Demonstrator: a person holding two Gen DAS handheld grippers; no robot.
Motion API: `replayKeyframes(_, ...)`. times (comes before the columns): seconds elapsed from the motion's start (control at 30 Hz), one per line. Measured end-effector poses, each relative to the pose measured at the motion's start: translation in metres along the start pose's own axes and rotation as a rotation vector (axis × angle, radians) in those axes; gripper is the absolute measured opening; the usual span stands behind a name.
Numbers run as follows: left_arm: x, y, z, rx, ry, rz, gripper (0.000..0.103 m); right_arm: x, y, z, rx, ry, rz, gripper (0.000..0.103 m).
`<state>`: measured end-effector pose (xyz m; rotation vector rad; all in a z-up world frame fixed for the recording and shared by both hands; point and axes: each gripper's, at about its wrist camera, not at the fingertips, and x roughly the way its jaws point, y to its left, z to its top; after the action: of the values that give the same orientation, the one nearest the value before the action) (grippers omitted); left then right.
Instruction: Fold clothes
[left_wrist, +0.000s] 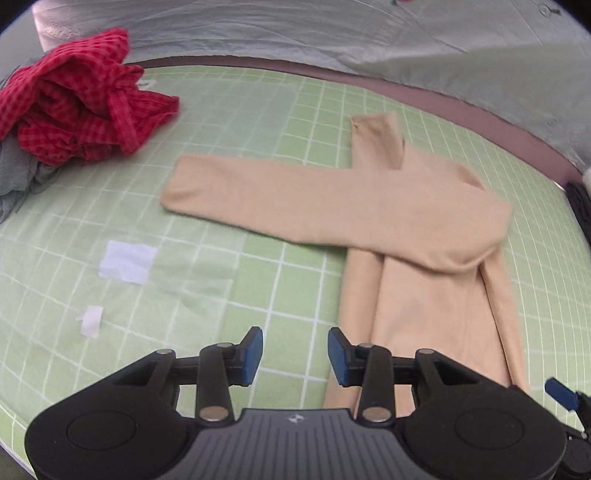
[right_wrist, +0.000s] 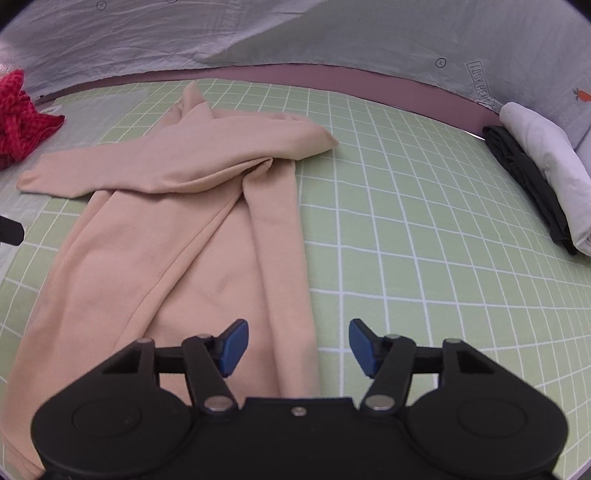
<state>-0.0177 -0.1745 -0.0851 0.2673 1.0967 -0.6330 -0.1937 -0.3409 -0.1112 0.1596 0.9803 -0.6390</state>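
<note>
A beige long-sleeved garment (left_wrist: 417, 258) lies on the green grid mat (left_wrist: 229, 258), folded lengthwise, with one sleeve (left_wrist: 295, 192) laid across to the left. It also shows in the right wrist view (right_wrist: 177, 258). My left gripper (left_wrist: 295, 356) is open and empty, just above the mat at the garment's near left edge. My right gripper (right_wrist: 298, 347) is open and empty, over the garment's near right edge.
A crumpled red checked garment (left_wrist: 81, 107) lies on grey cloth (left_wrist: 18, 184) at the far left. Folded white (right_wrist: 550, 166) and dark (right_wrist: 524, 177) clothes lie stacked at the right. White paper scraps (left_wrist: 127, 262) lie on the mat. A grey sheet (right_wrist: 258, 33) hangs behind.
</note>
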Motion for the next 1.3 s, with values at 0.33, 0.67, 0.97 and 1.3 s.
replayKeyframes(0.33,-0.006,-0.017,-0.029,0.098,0.036,-0.031,0.041,-0.01,0.005,-0.018,-0.061,0.006,-0.02,0.007)
replayKeyframes(0.67,-0.011,-0.011,-0.04,0.08,0.045,-0.044,0.041,-0.053,0.008,0.001,0.074,-0.08,0.236,0.005)
replayKeyframes(0.97,-0.013,0.013,-0.047,0.056,0.065,-0.027,0.041,-0.013,0.047,-0.011,0.132,0.061,0.344,0.02)
replayKeyframes(1.3,-0.013,0.016,-0.047,0.042,0.064,-0.036,0.041,-0.042,0.016,-0.019,0.282,-0.004,0.358,0.02)
